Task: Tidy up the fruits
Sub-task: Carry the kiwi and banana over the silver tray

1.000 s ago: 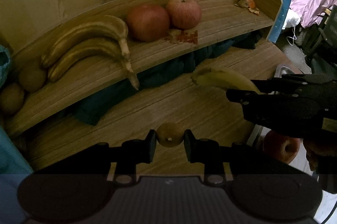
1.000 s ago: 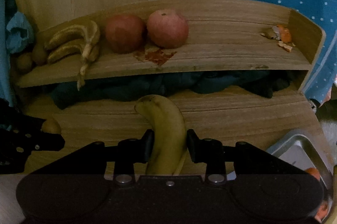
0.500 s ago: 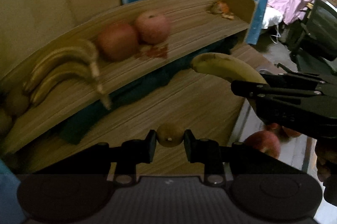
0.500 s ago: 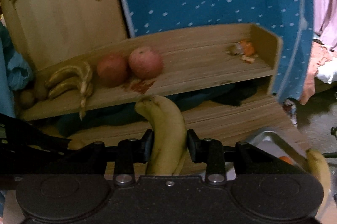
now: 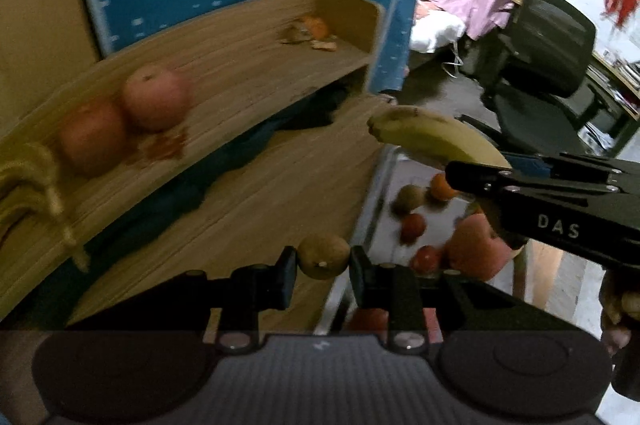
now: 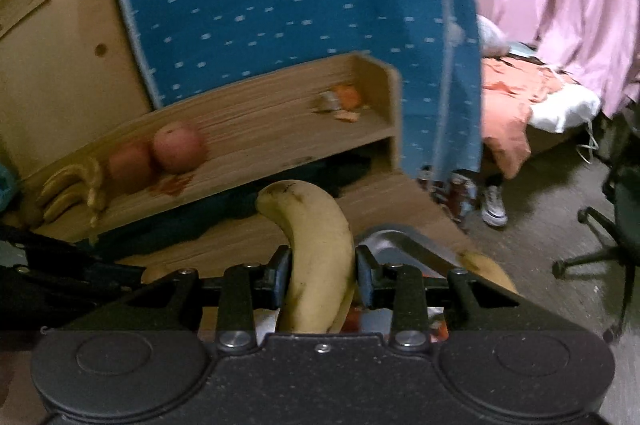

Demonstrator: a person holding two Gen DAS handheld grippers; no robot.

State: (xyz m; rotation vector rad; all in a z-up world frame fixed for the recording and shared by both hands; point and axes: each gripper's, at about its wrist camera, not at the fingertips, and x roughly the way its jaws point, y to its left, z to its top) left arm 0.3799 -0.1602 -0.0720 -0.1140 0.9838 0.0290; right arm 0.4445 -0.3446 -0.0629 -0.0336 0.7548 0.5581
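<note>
While each gripper is carrying one fruit, both are hovering over the seam between wooden desk and metal tray.

Left gripper is clamping a small brown kiwi at lower centre of the left view; right gripper is squeezing a yellow banana, whose long axis is running forward and upward out of the jaws, tip curving toward the frame's left. The shelf is lying ahead and to the upper left, two apples and a banana bunch occupying its left part; its middle and right stretch is offering open room up to the raised end wall. The tray is sitting at lower right, holding loose fruit.
</note>
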